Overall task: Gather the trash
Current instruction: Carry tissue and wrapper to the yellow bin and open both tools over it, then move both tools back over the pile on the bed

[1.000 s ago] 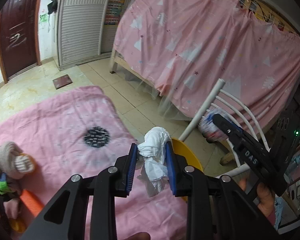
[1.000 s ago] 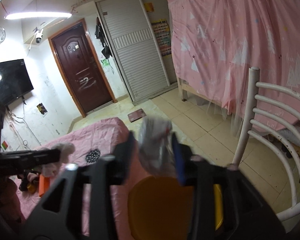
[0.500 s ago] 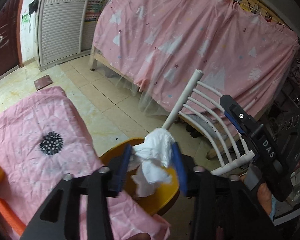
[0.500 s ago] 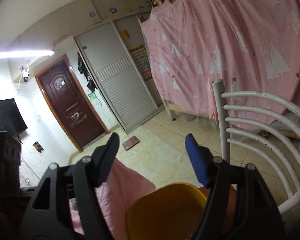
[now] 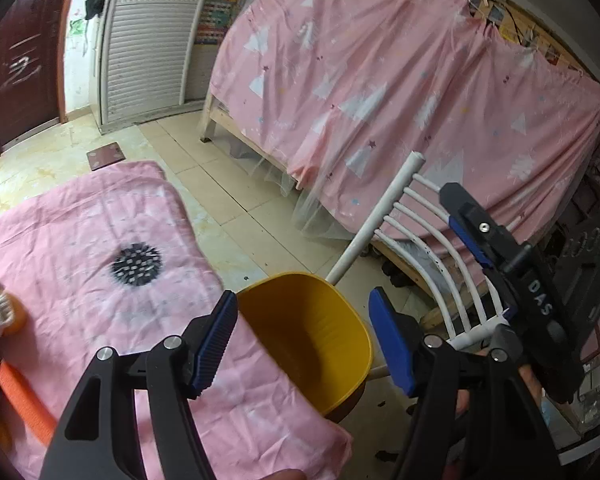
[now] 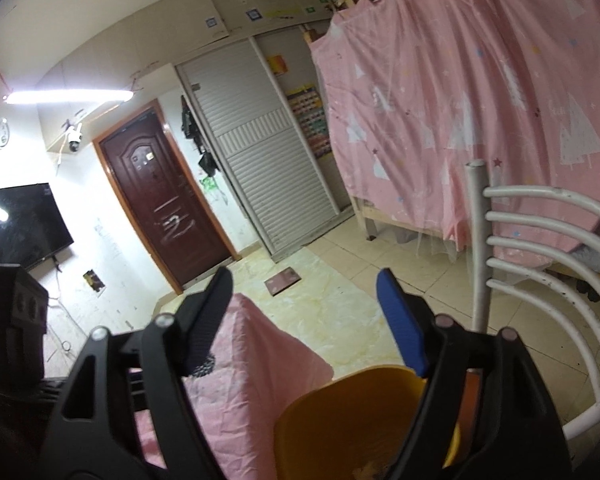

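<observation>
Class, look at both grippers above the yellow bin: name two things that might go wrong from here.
1. The bin stands right at the edge of the pink cloth, beside the chair; a knock from the left gripper just above it might tip it.
2. The right gripper hangs close by the left one, both with jaws just opened and empty; they might collide when turning back for more trash.
</observation>
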Tool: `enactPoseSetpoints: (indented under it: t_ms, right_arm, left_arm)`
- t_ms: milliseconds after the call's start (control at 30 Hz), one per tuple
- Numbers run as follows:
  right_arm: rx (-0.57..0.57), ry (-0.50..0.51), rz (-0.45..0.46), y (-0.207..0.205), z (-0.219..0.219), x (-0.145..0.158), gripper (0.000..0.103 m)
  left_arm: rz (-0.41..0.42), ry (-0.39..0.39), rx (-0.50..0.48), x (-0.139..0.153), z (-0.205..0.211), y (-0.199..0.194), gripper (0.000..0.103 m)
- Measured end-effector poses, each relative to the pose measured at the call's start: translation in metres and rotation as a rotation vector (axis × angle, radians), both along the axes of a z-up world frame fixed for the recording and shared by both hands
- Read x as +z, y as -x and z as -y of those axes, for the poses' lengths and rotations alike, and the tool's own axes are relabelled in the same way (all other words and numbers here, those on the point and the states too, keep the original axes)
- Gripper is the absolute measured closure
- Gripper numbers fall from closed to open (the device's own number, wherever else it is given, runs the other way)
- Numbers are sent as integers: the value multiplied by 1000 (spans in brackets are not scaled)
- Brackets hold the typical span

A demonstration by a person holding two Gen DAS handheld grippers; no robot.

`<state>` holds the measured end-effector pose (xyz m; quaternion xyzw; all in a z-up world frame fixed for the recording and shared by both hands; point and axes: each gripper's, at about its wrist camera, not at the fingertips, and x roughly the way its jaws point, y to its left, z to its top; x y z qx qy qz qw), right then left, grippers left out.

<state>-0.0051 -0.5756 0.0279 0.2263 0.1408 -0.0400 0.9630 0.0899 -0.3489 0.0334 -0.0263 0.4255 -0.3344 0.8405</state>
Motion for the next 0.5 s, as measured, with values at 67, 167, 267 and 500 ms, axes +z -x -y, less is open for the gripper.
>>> enactPoseSetpoints:
  t_ms: [67, 167, 267, 500]
  right_arm:
    - [19, 16, -1, -3, -11, 2, 31]
    - [51, 40, -4, -7, -25, 3, 31]
    - [82, 58, -4, -11, -40, 4, 30]
    - [163, 96, -16, -23, -79, 4, 25]
  left_arm:
    - [7, 6, 21, 4, -12, 2, 42]
    - [26, 11, 48, 10, -32, 7, 42]
    - [51, 4, 89, 16, -55, 11, 42]
    - [102, -27, 201, 25, -116, 15, 38]
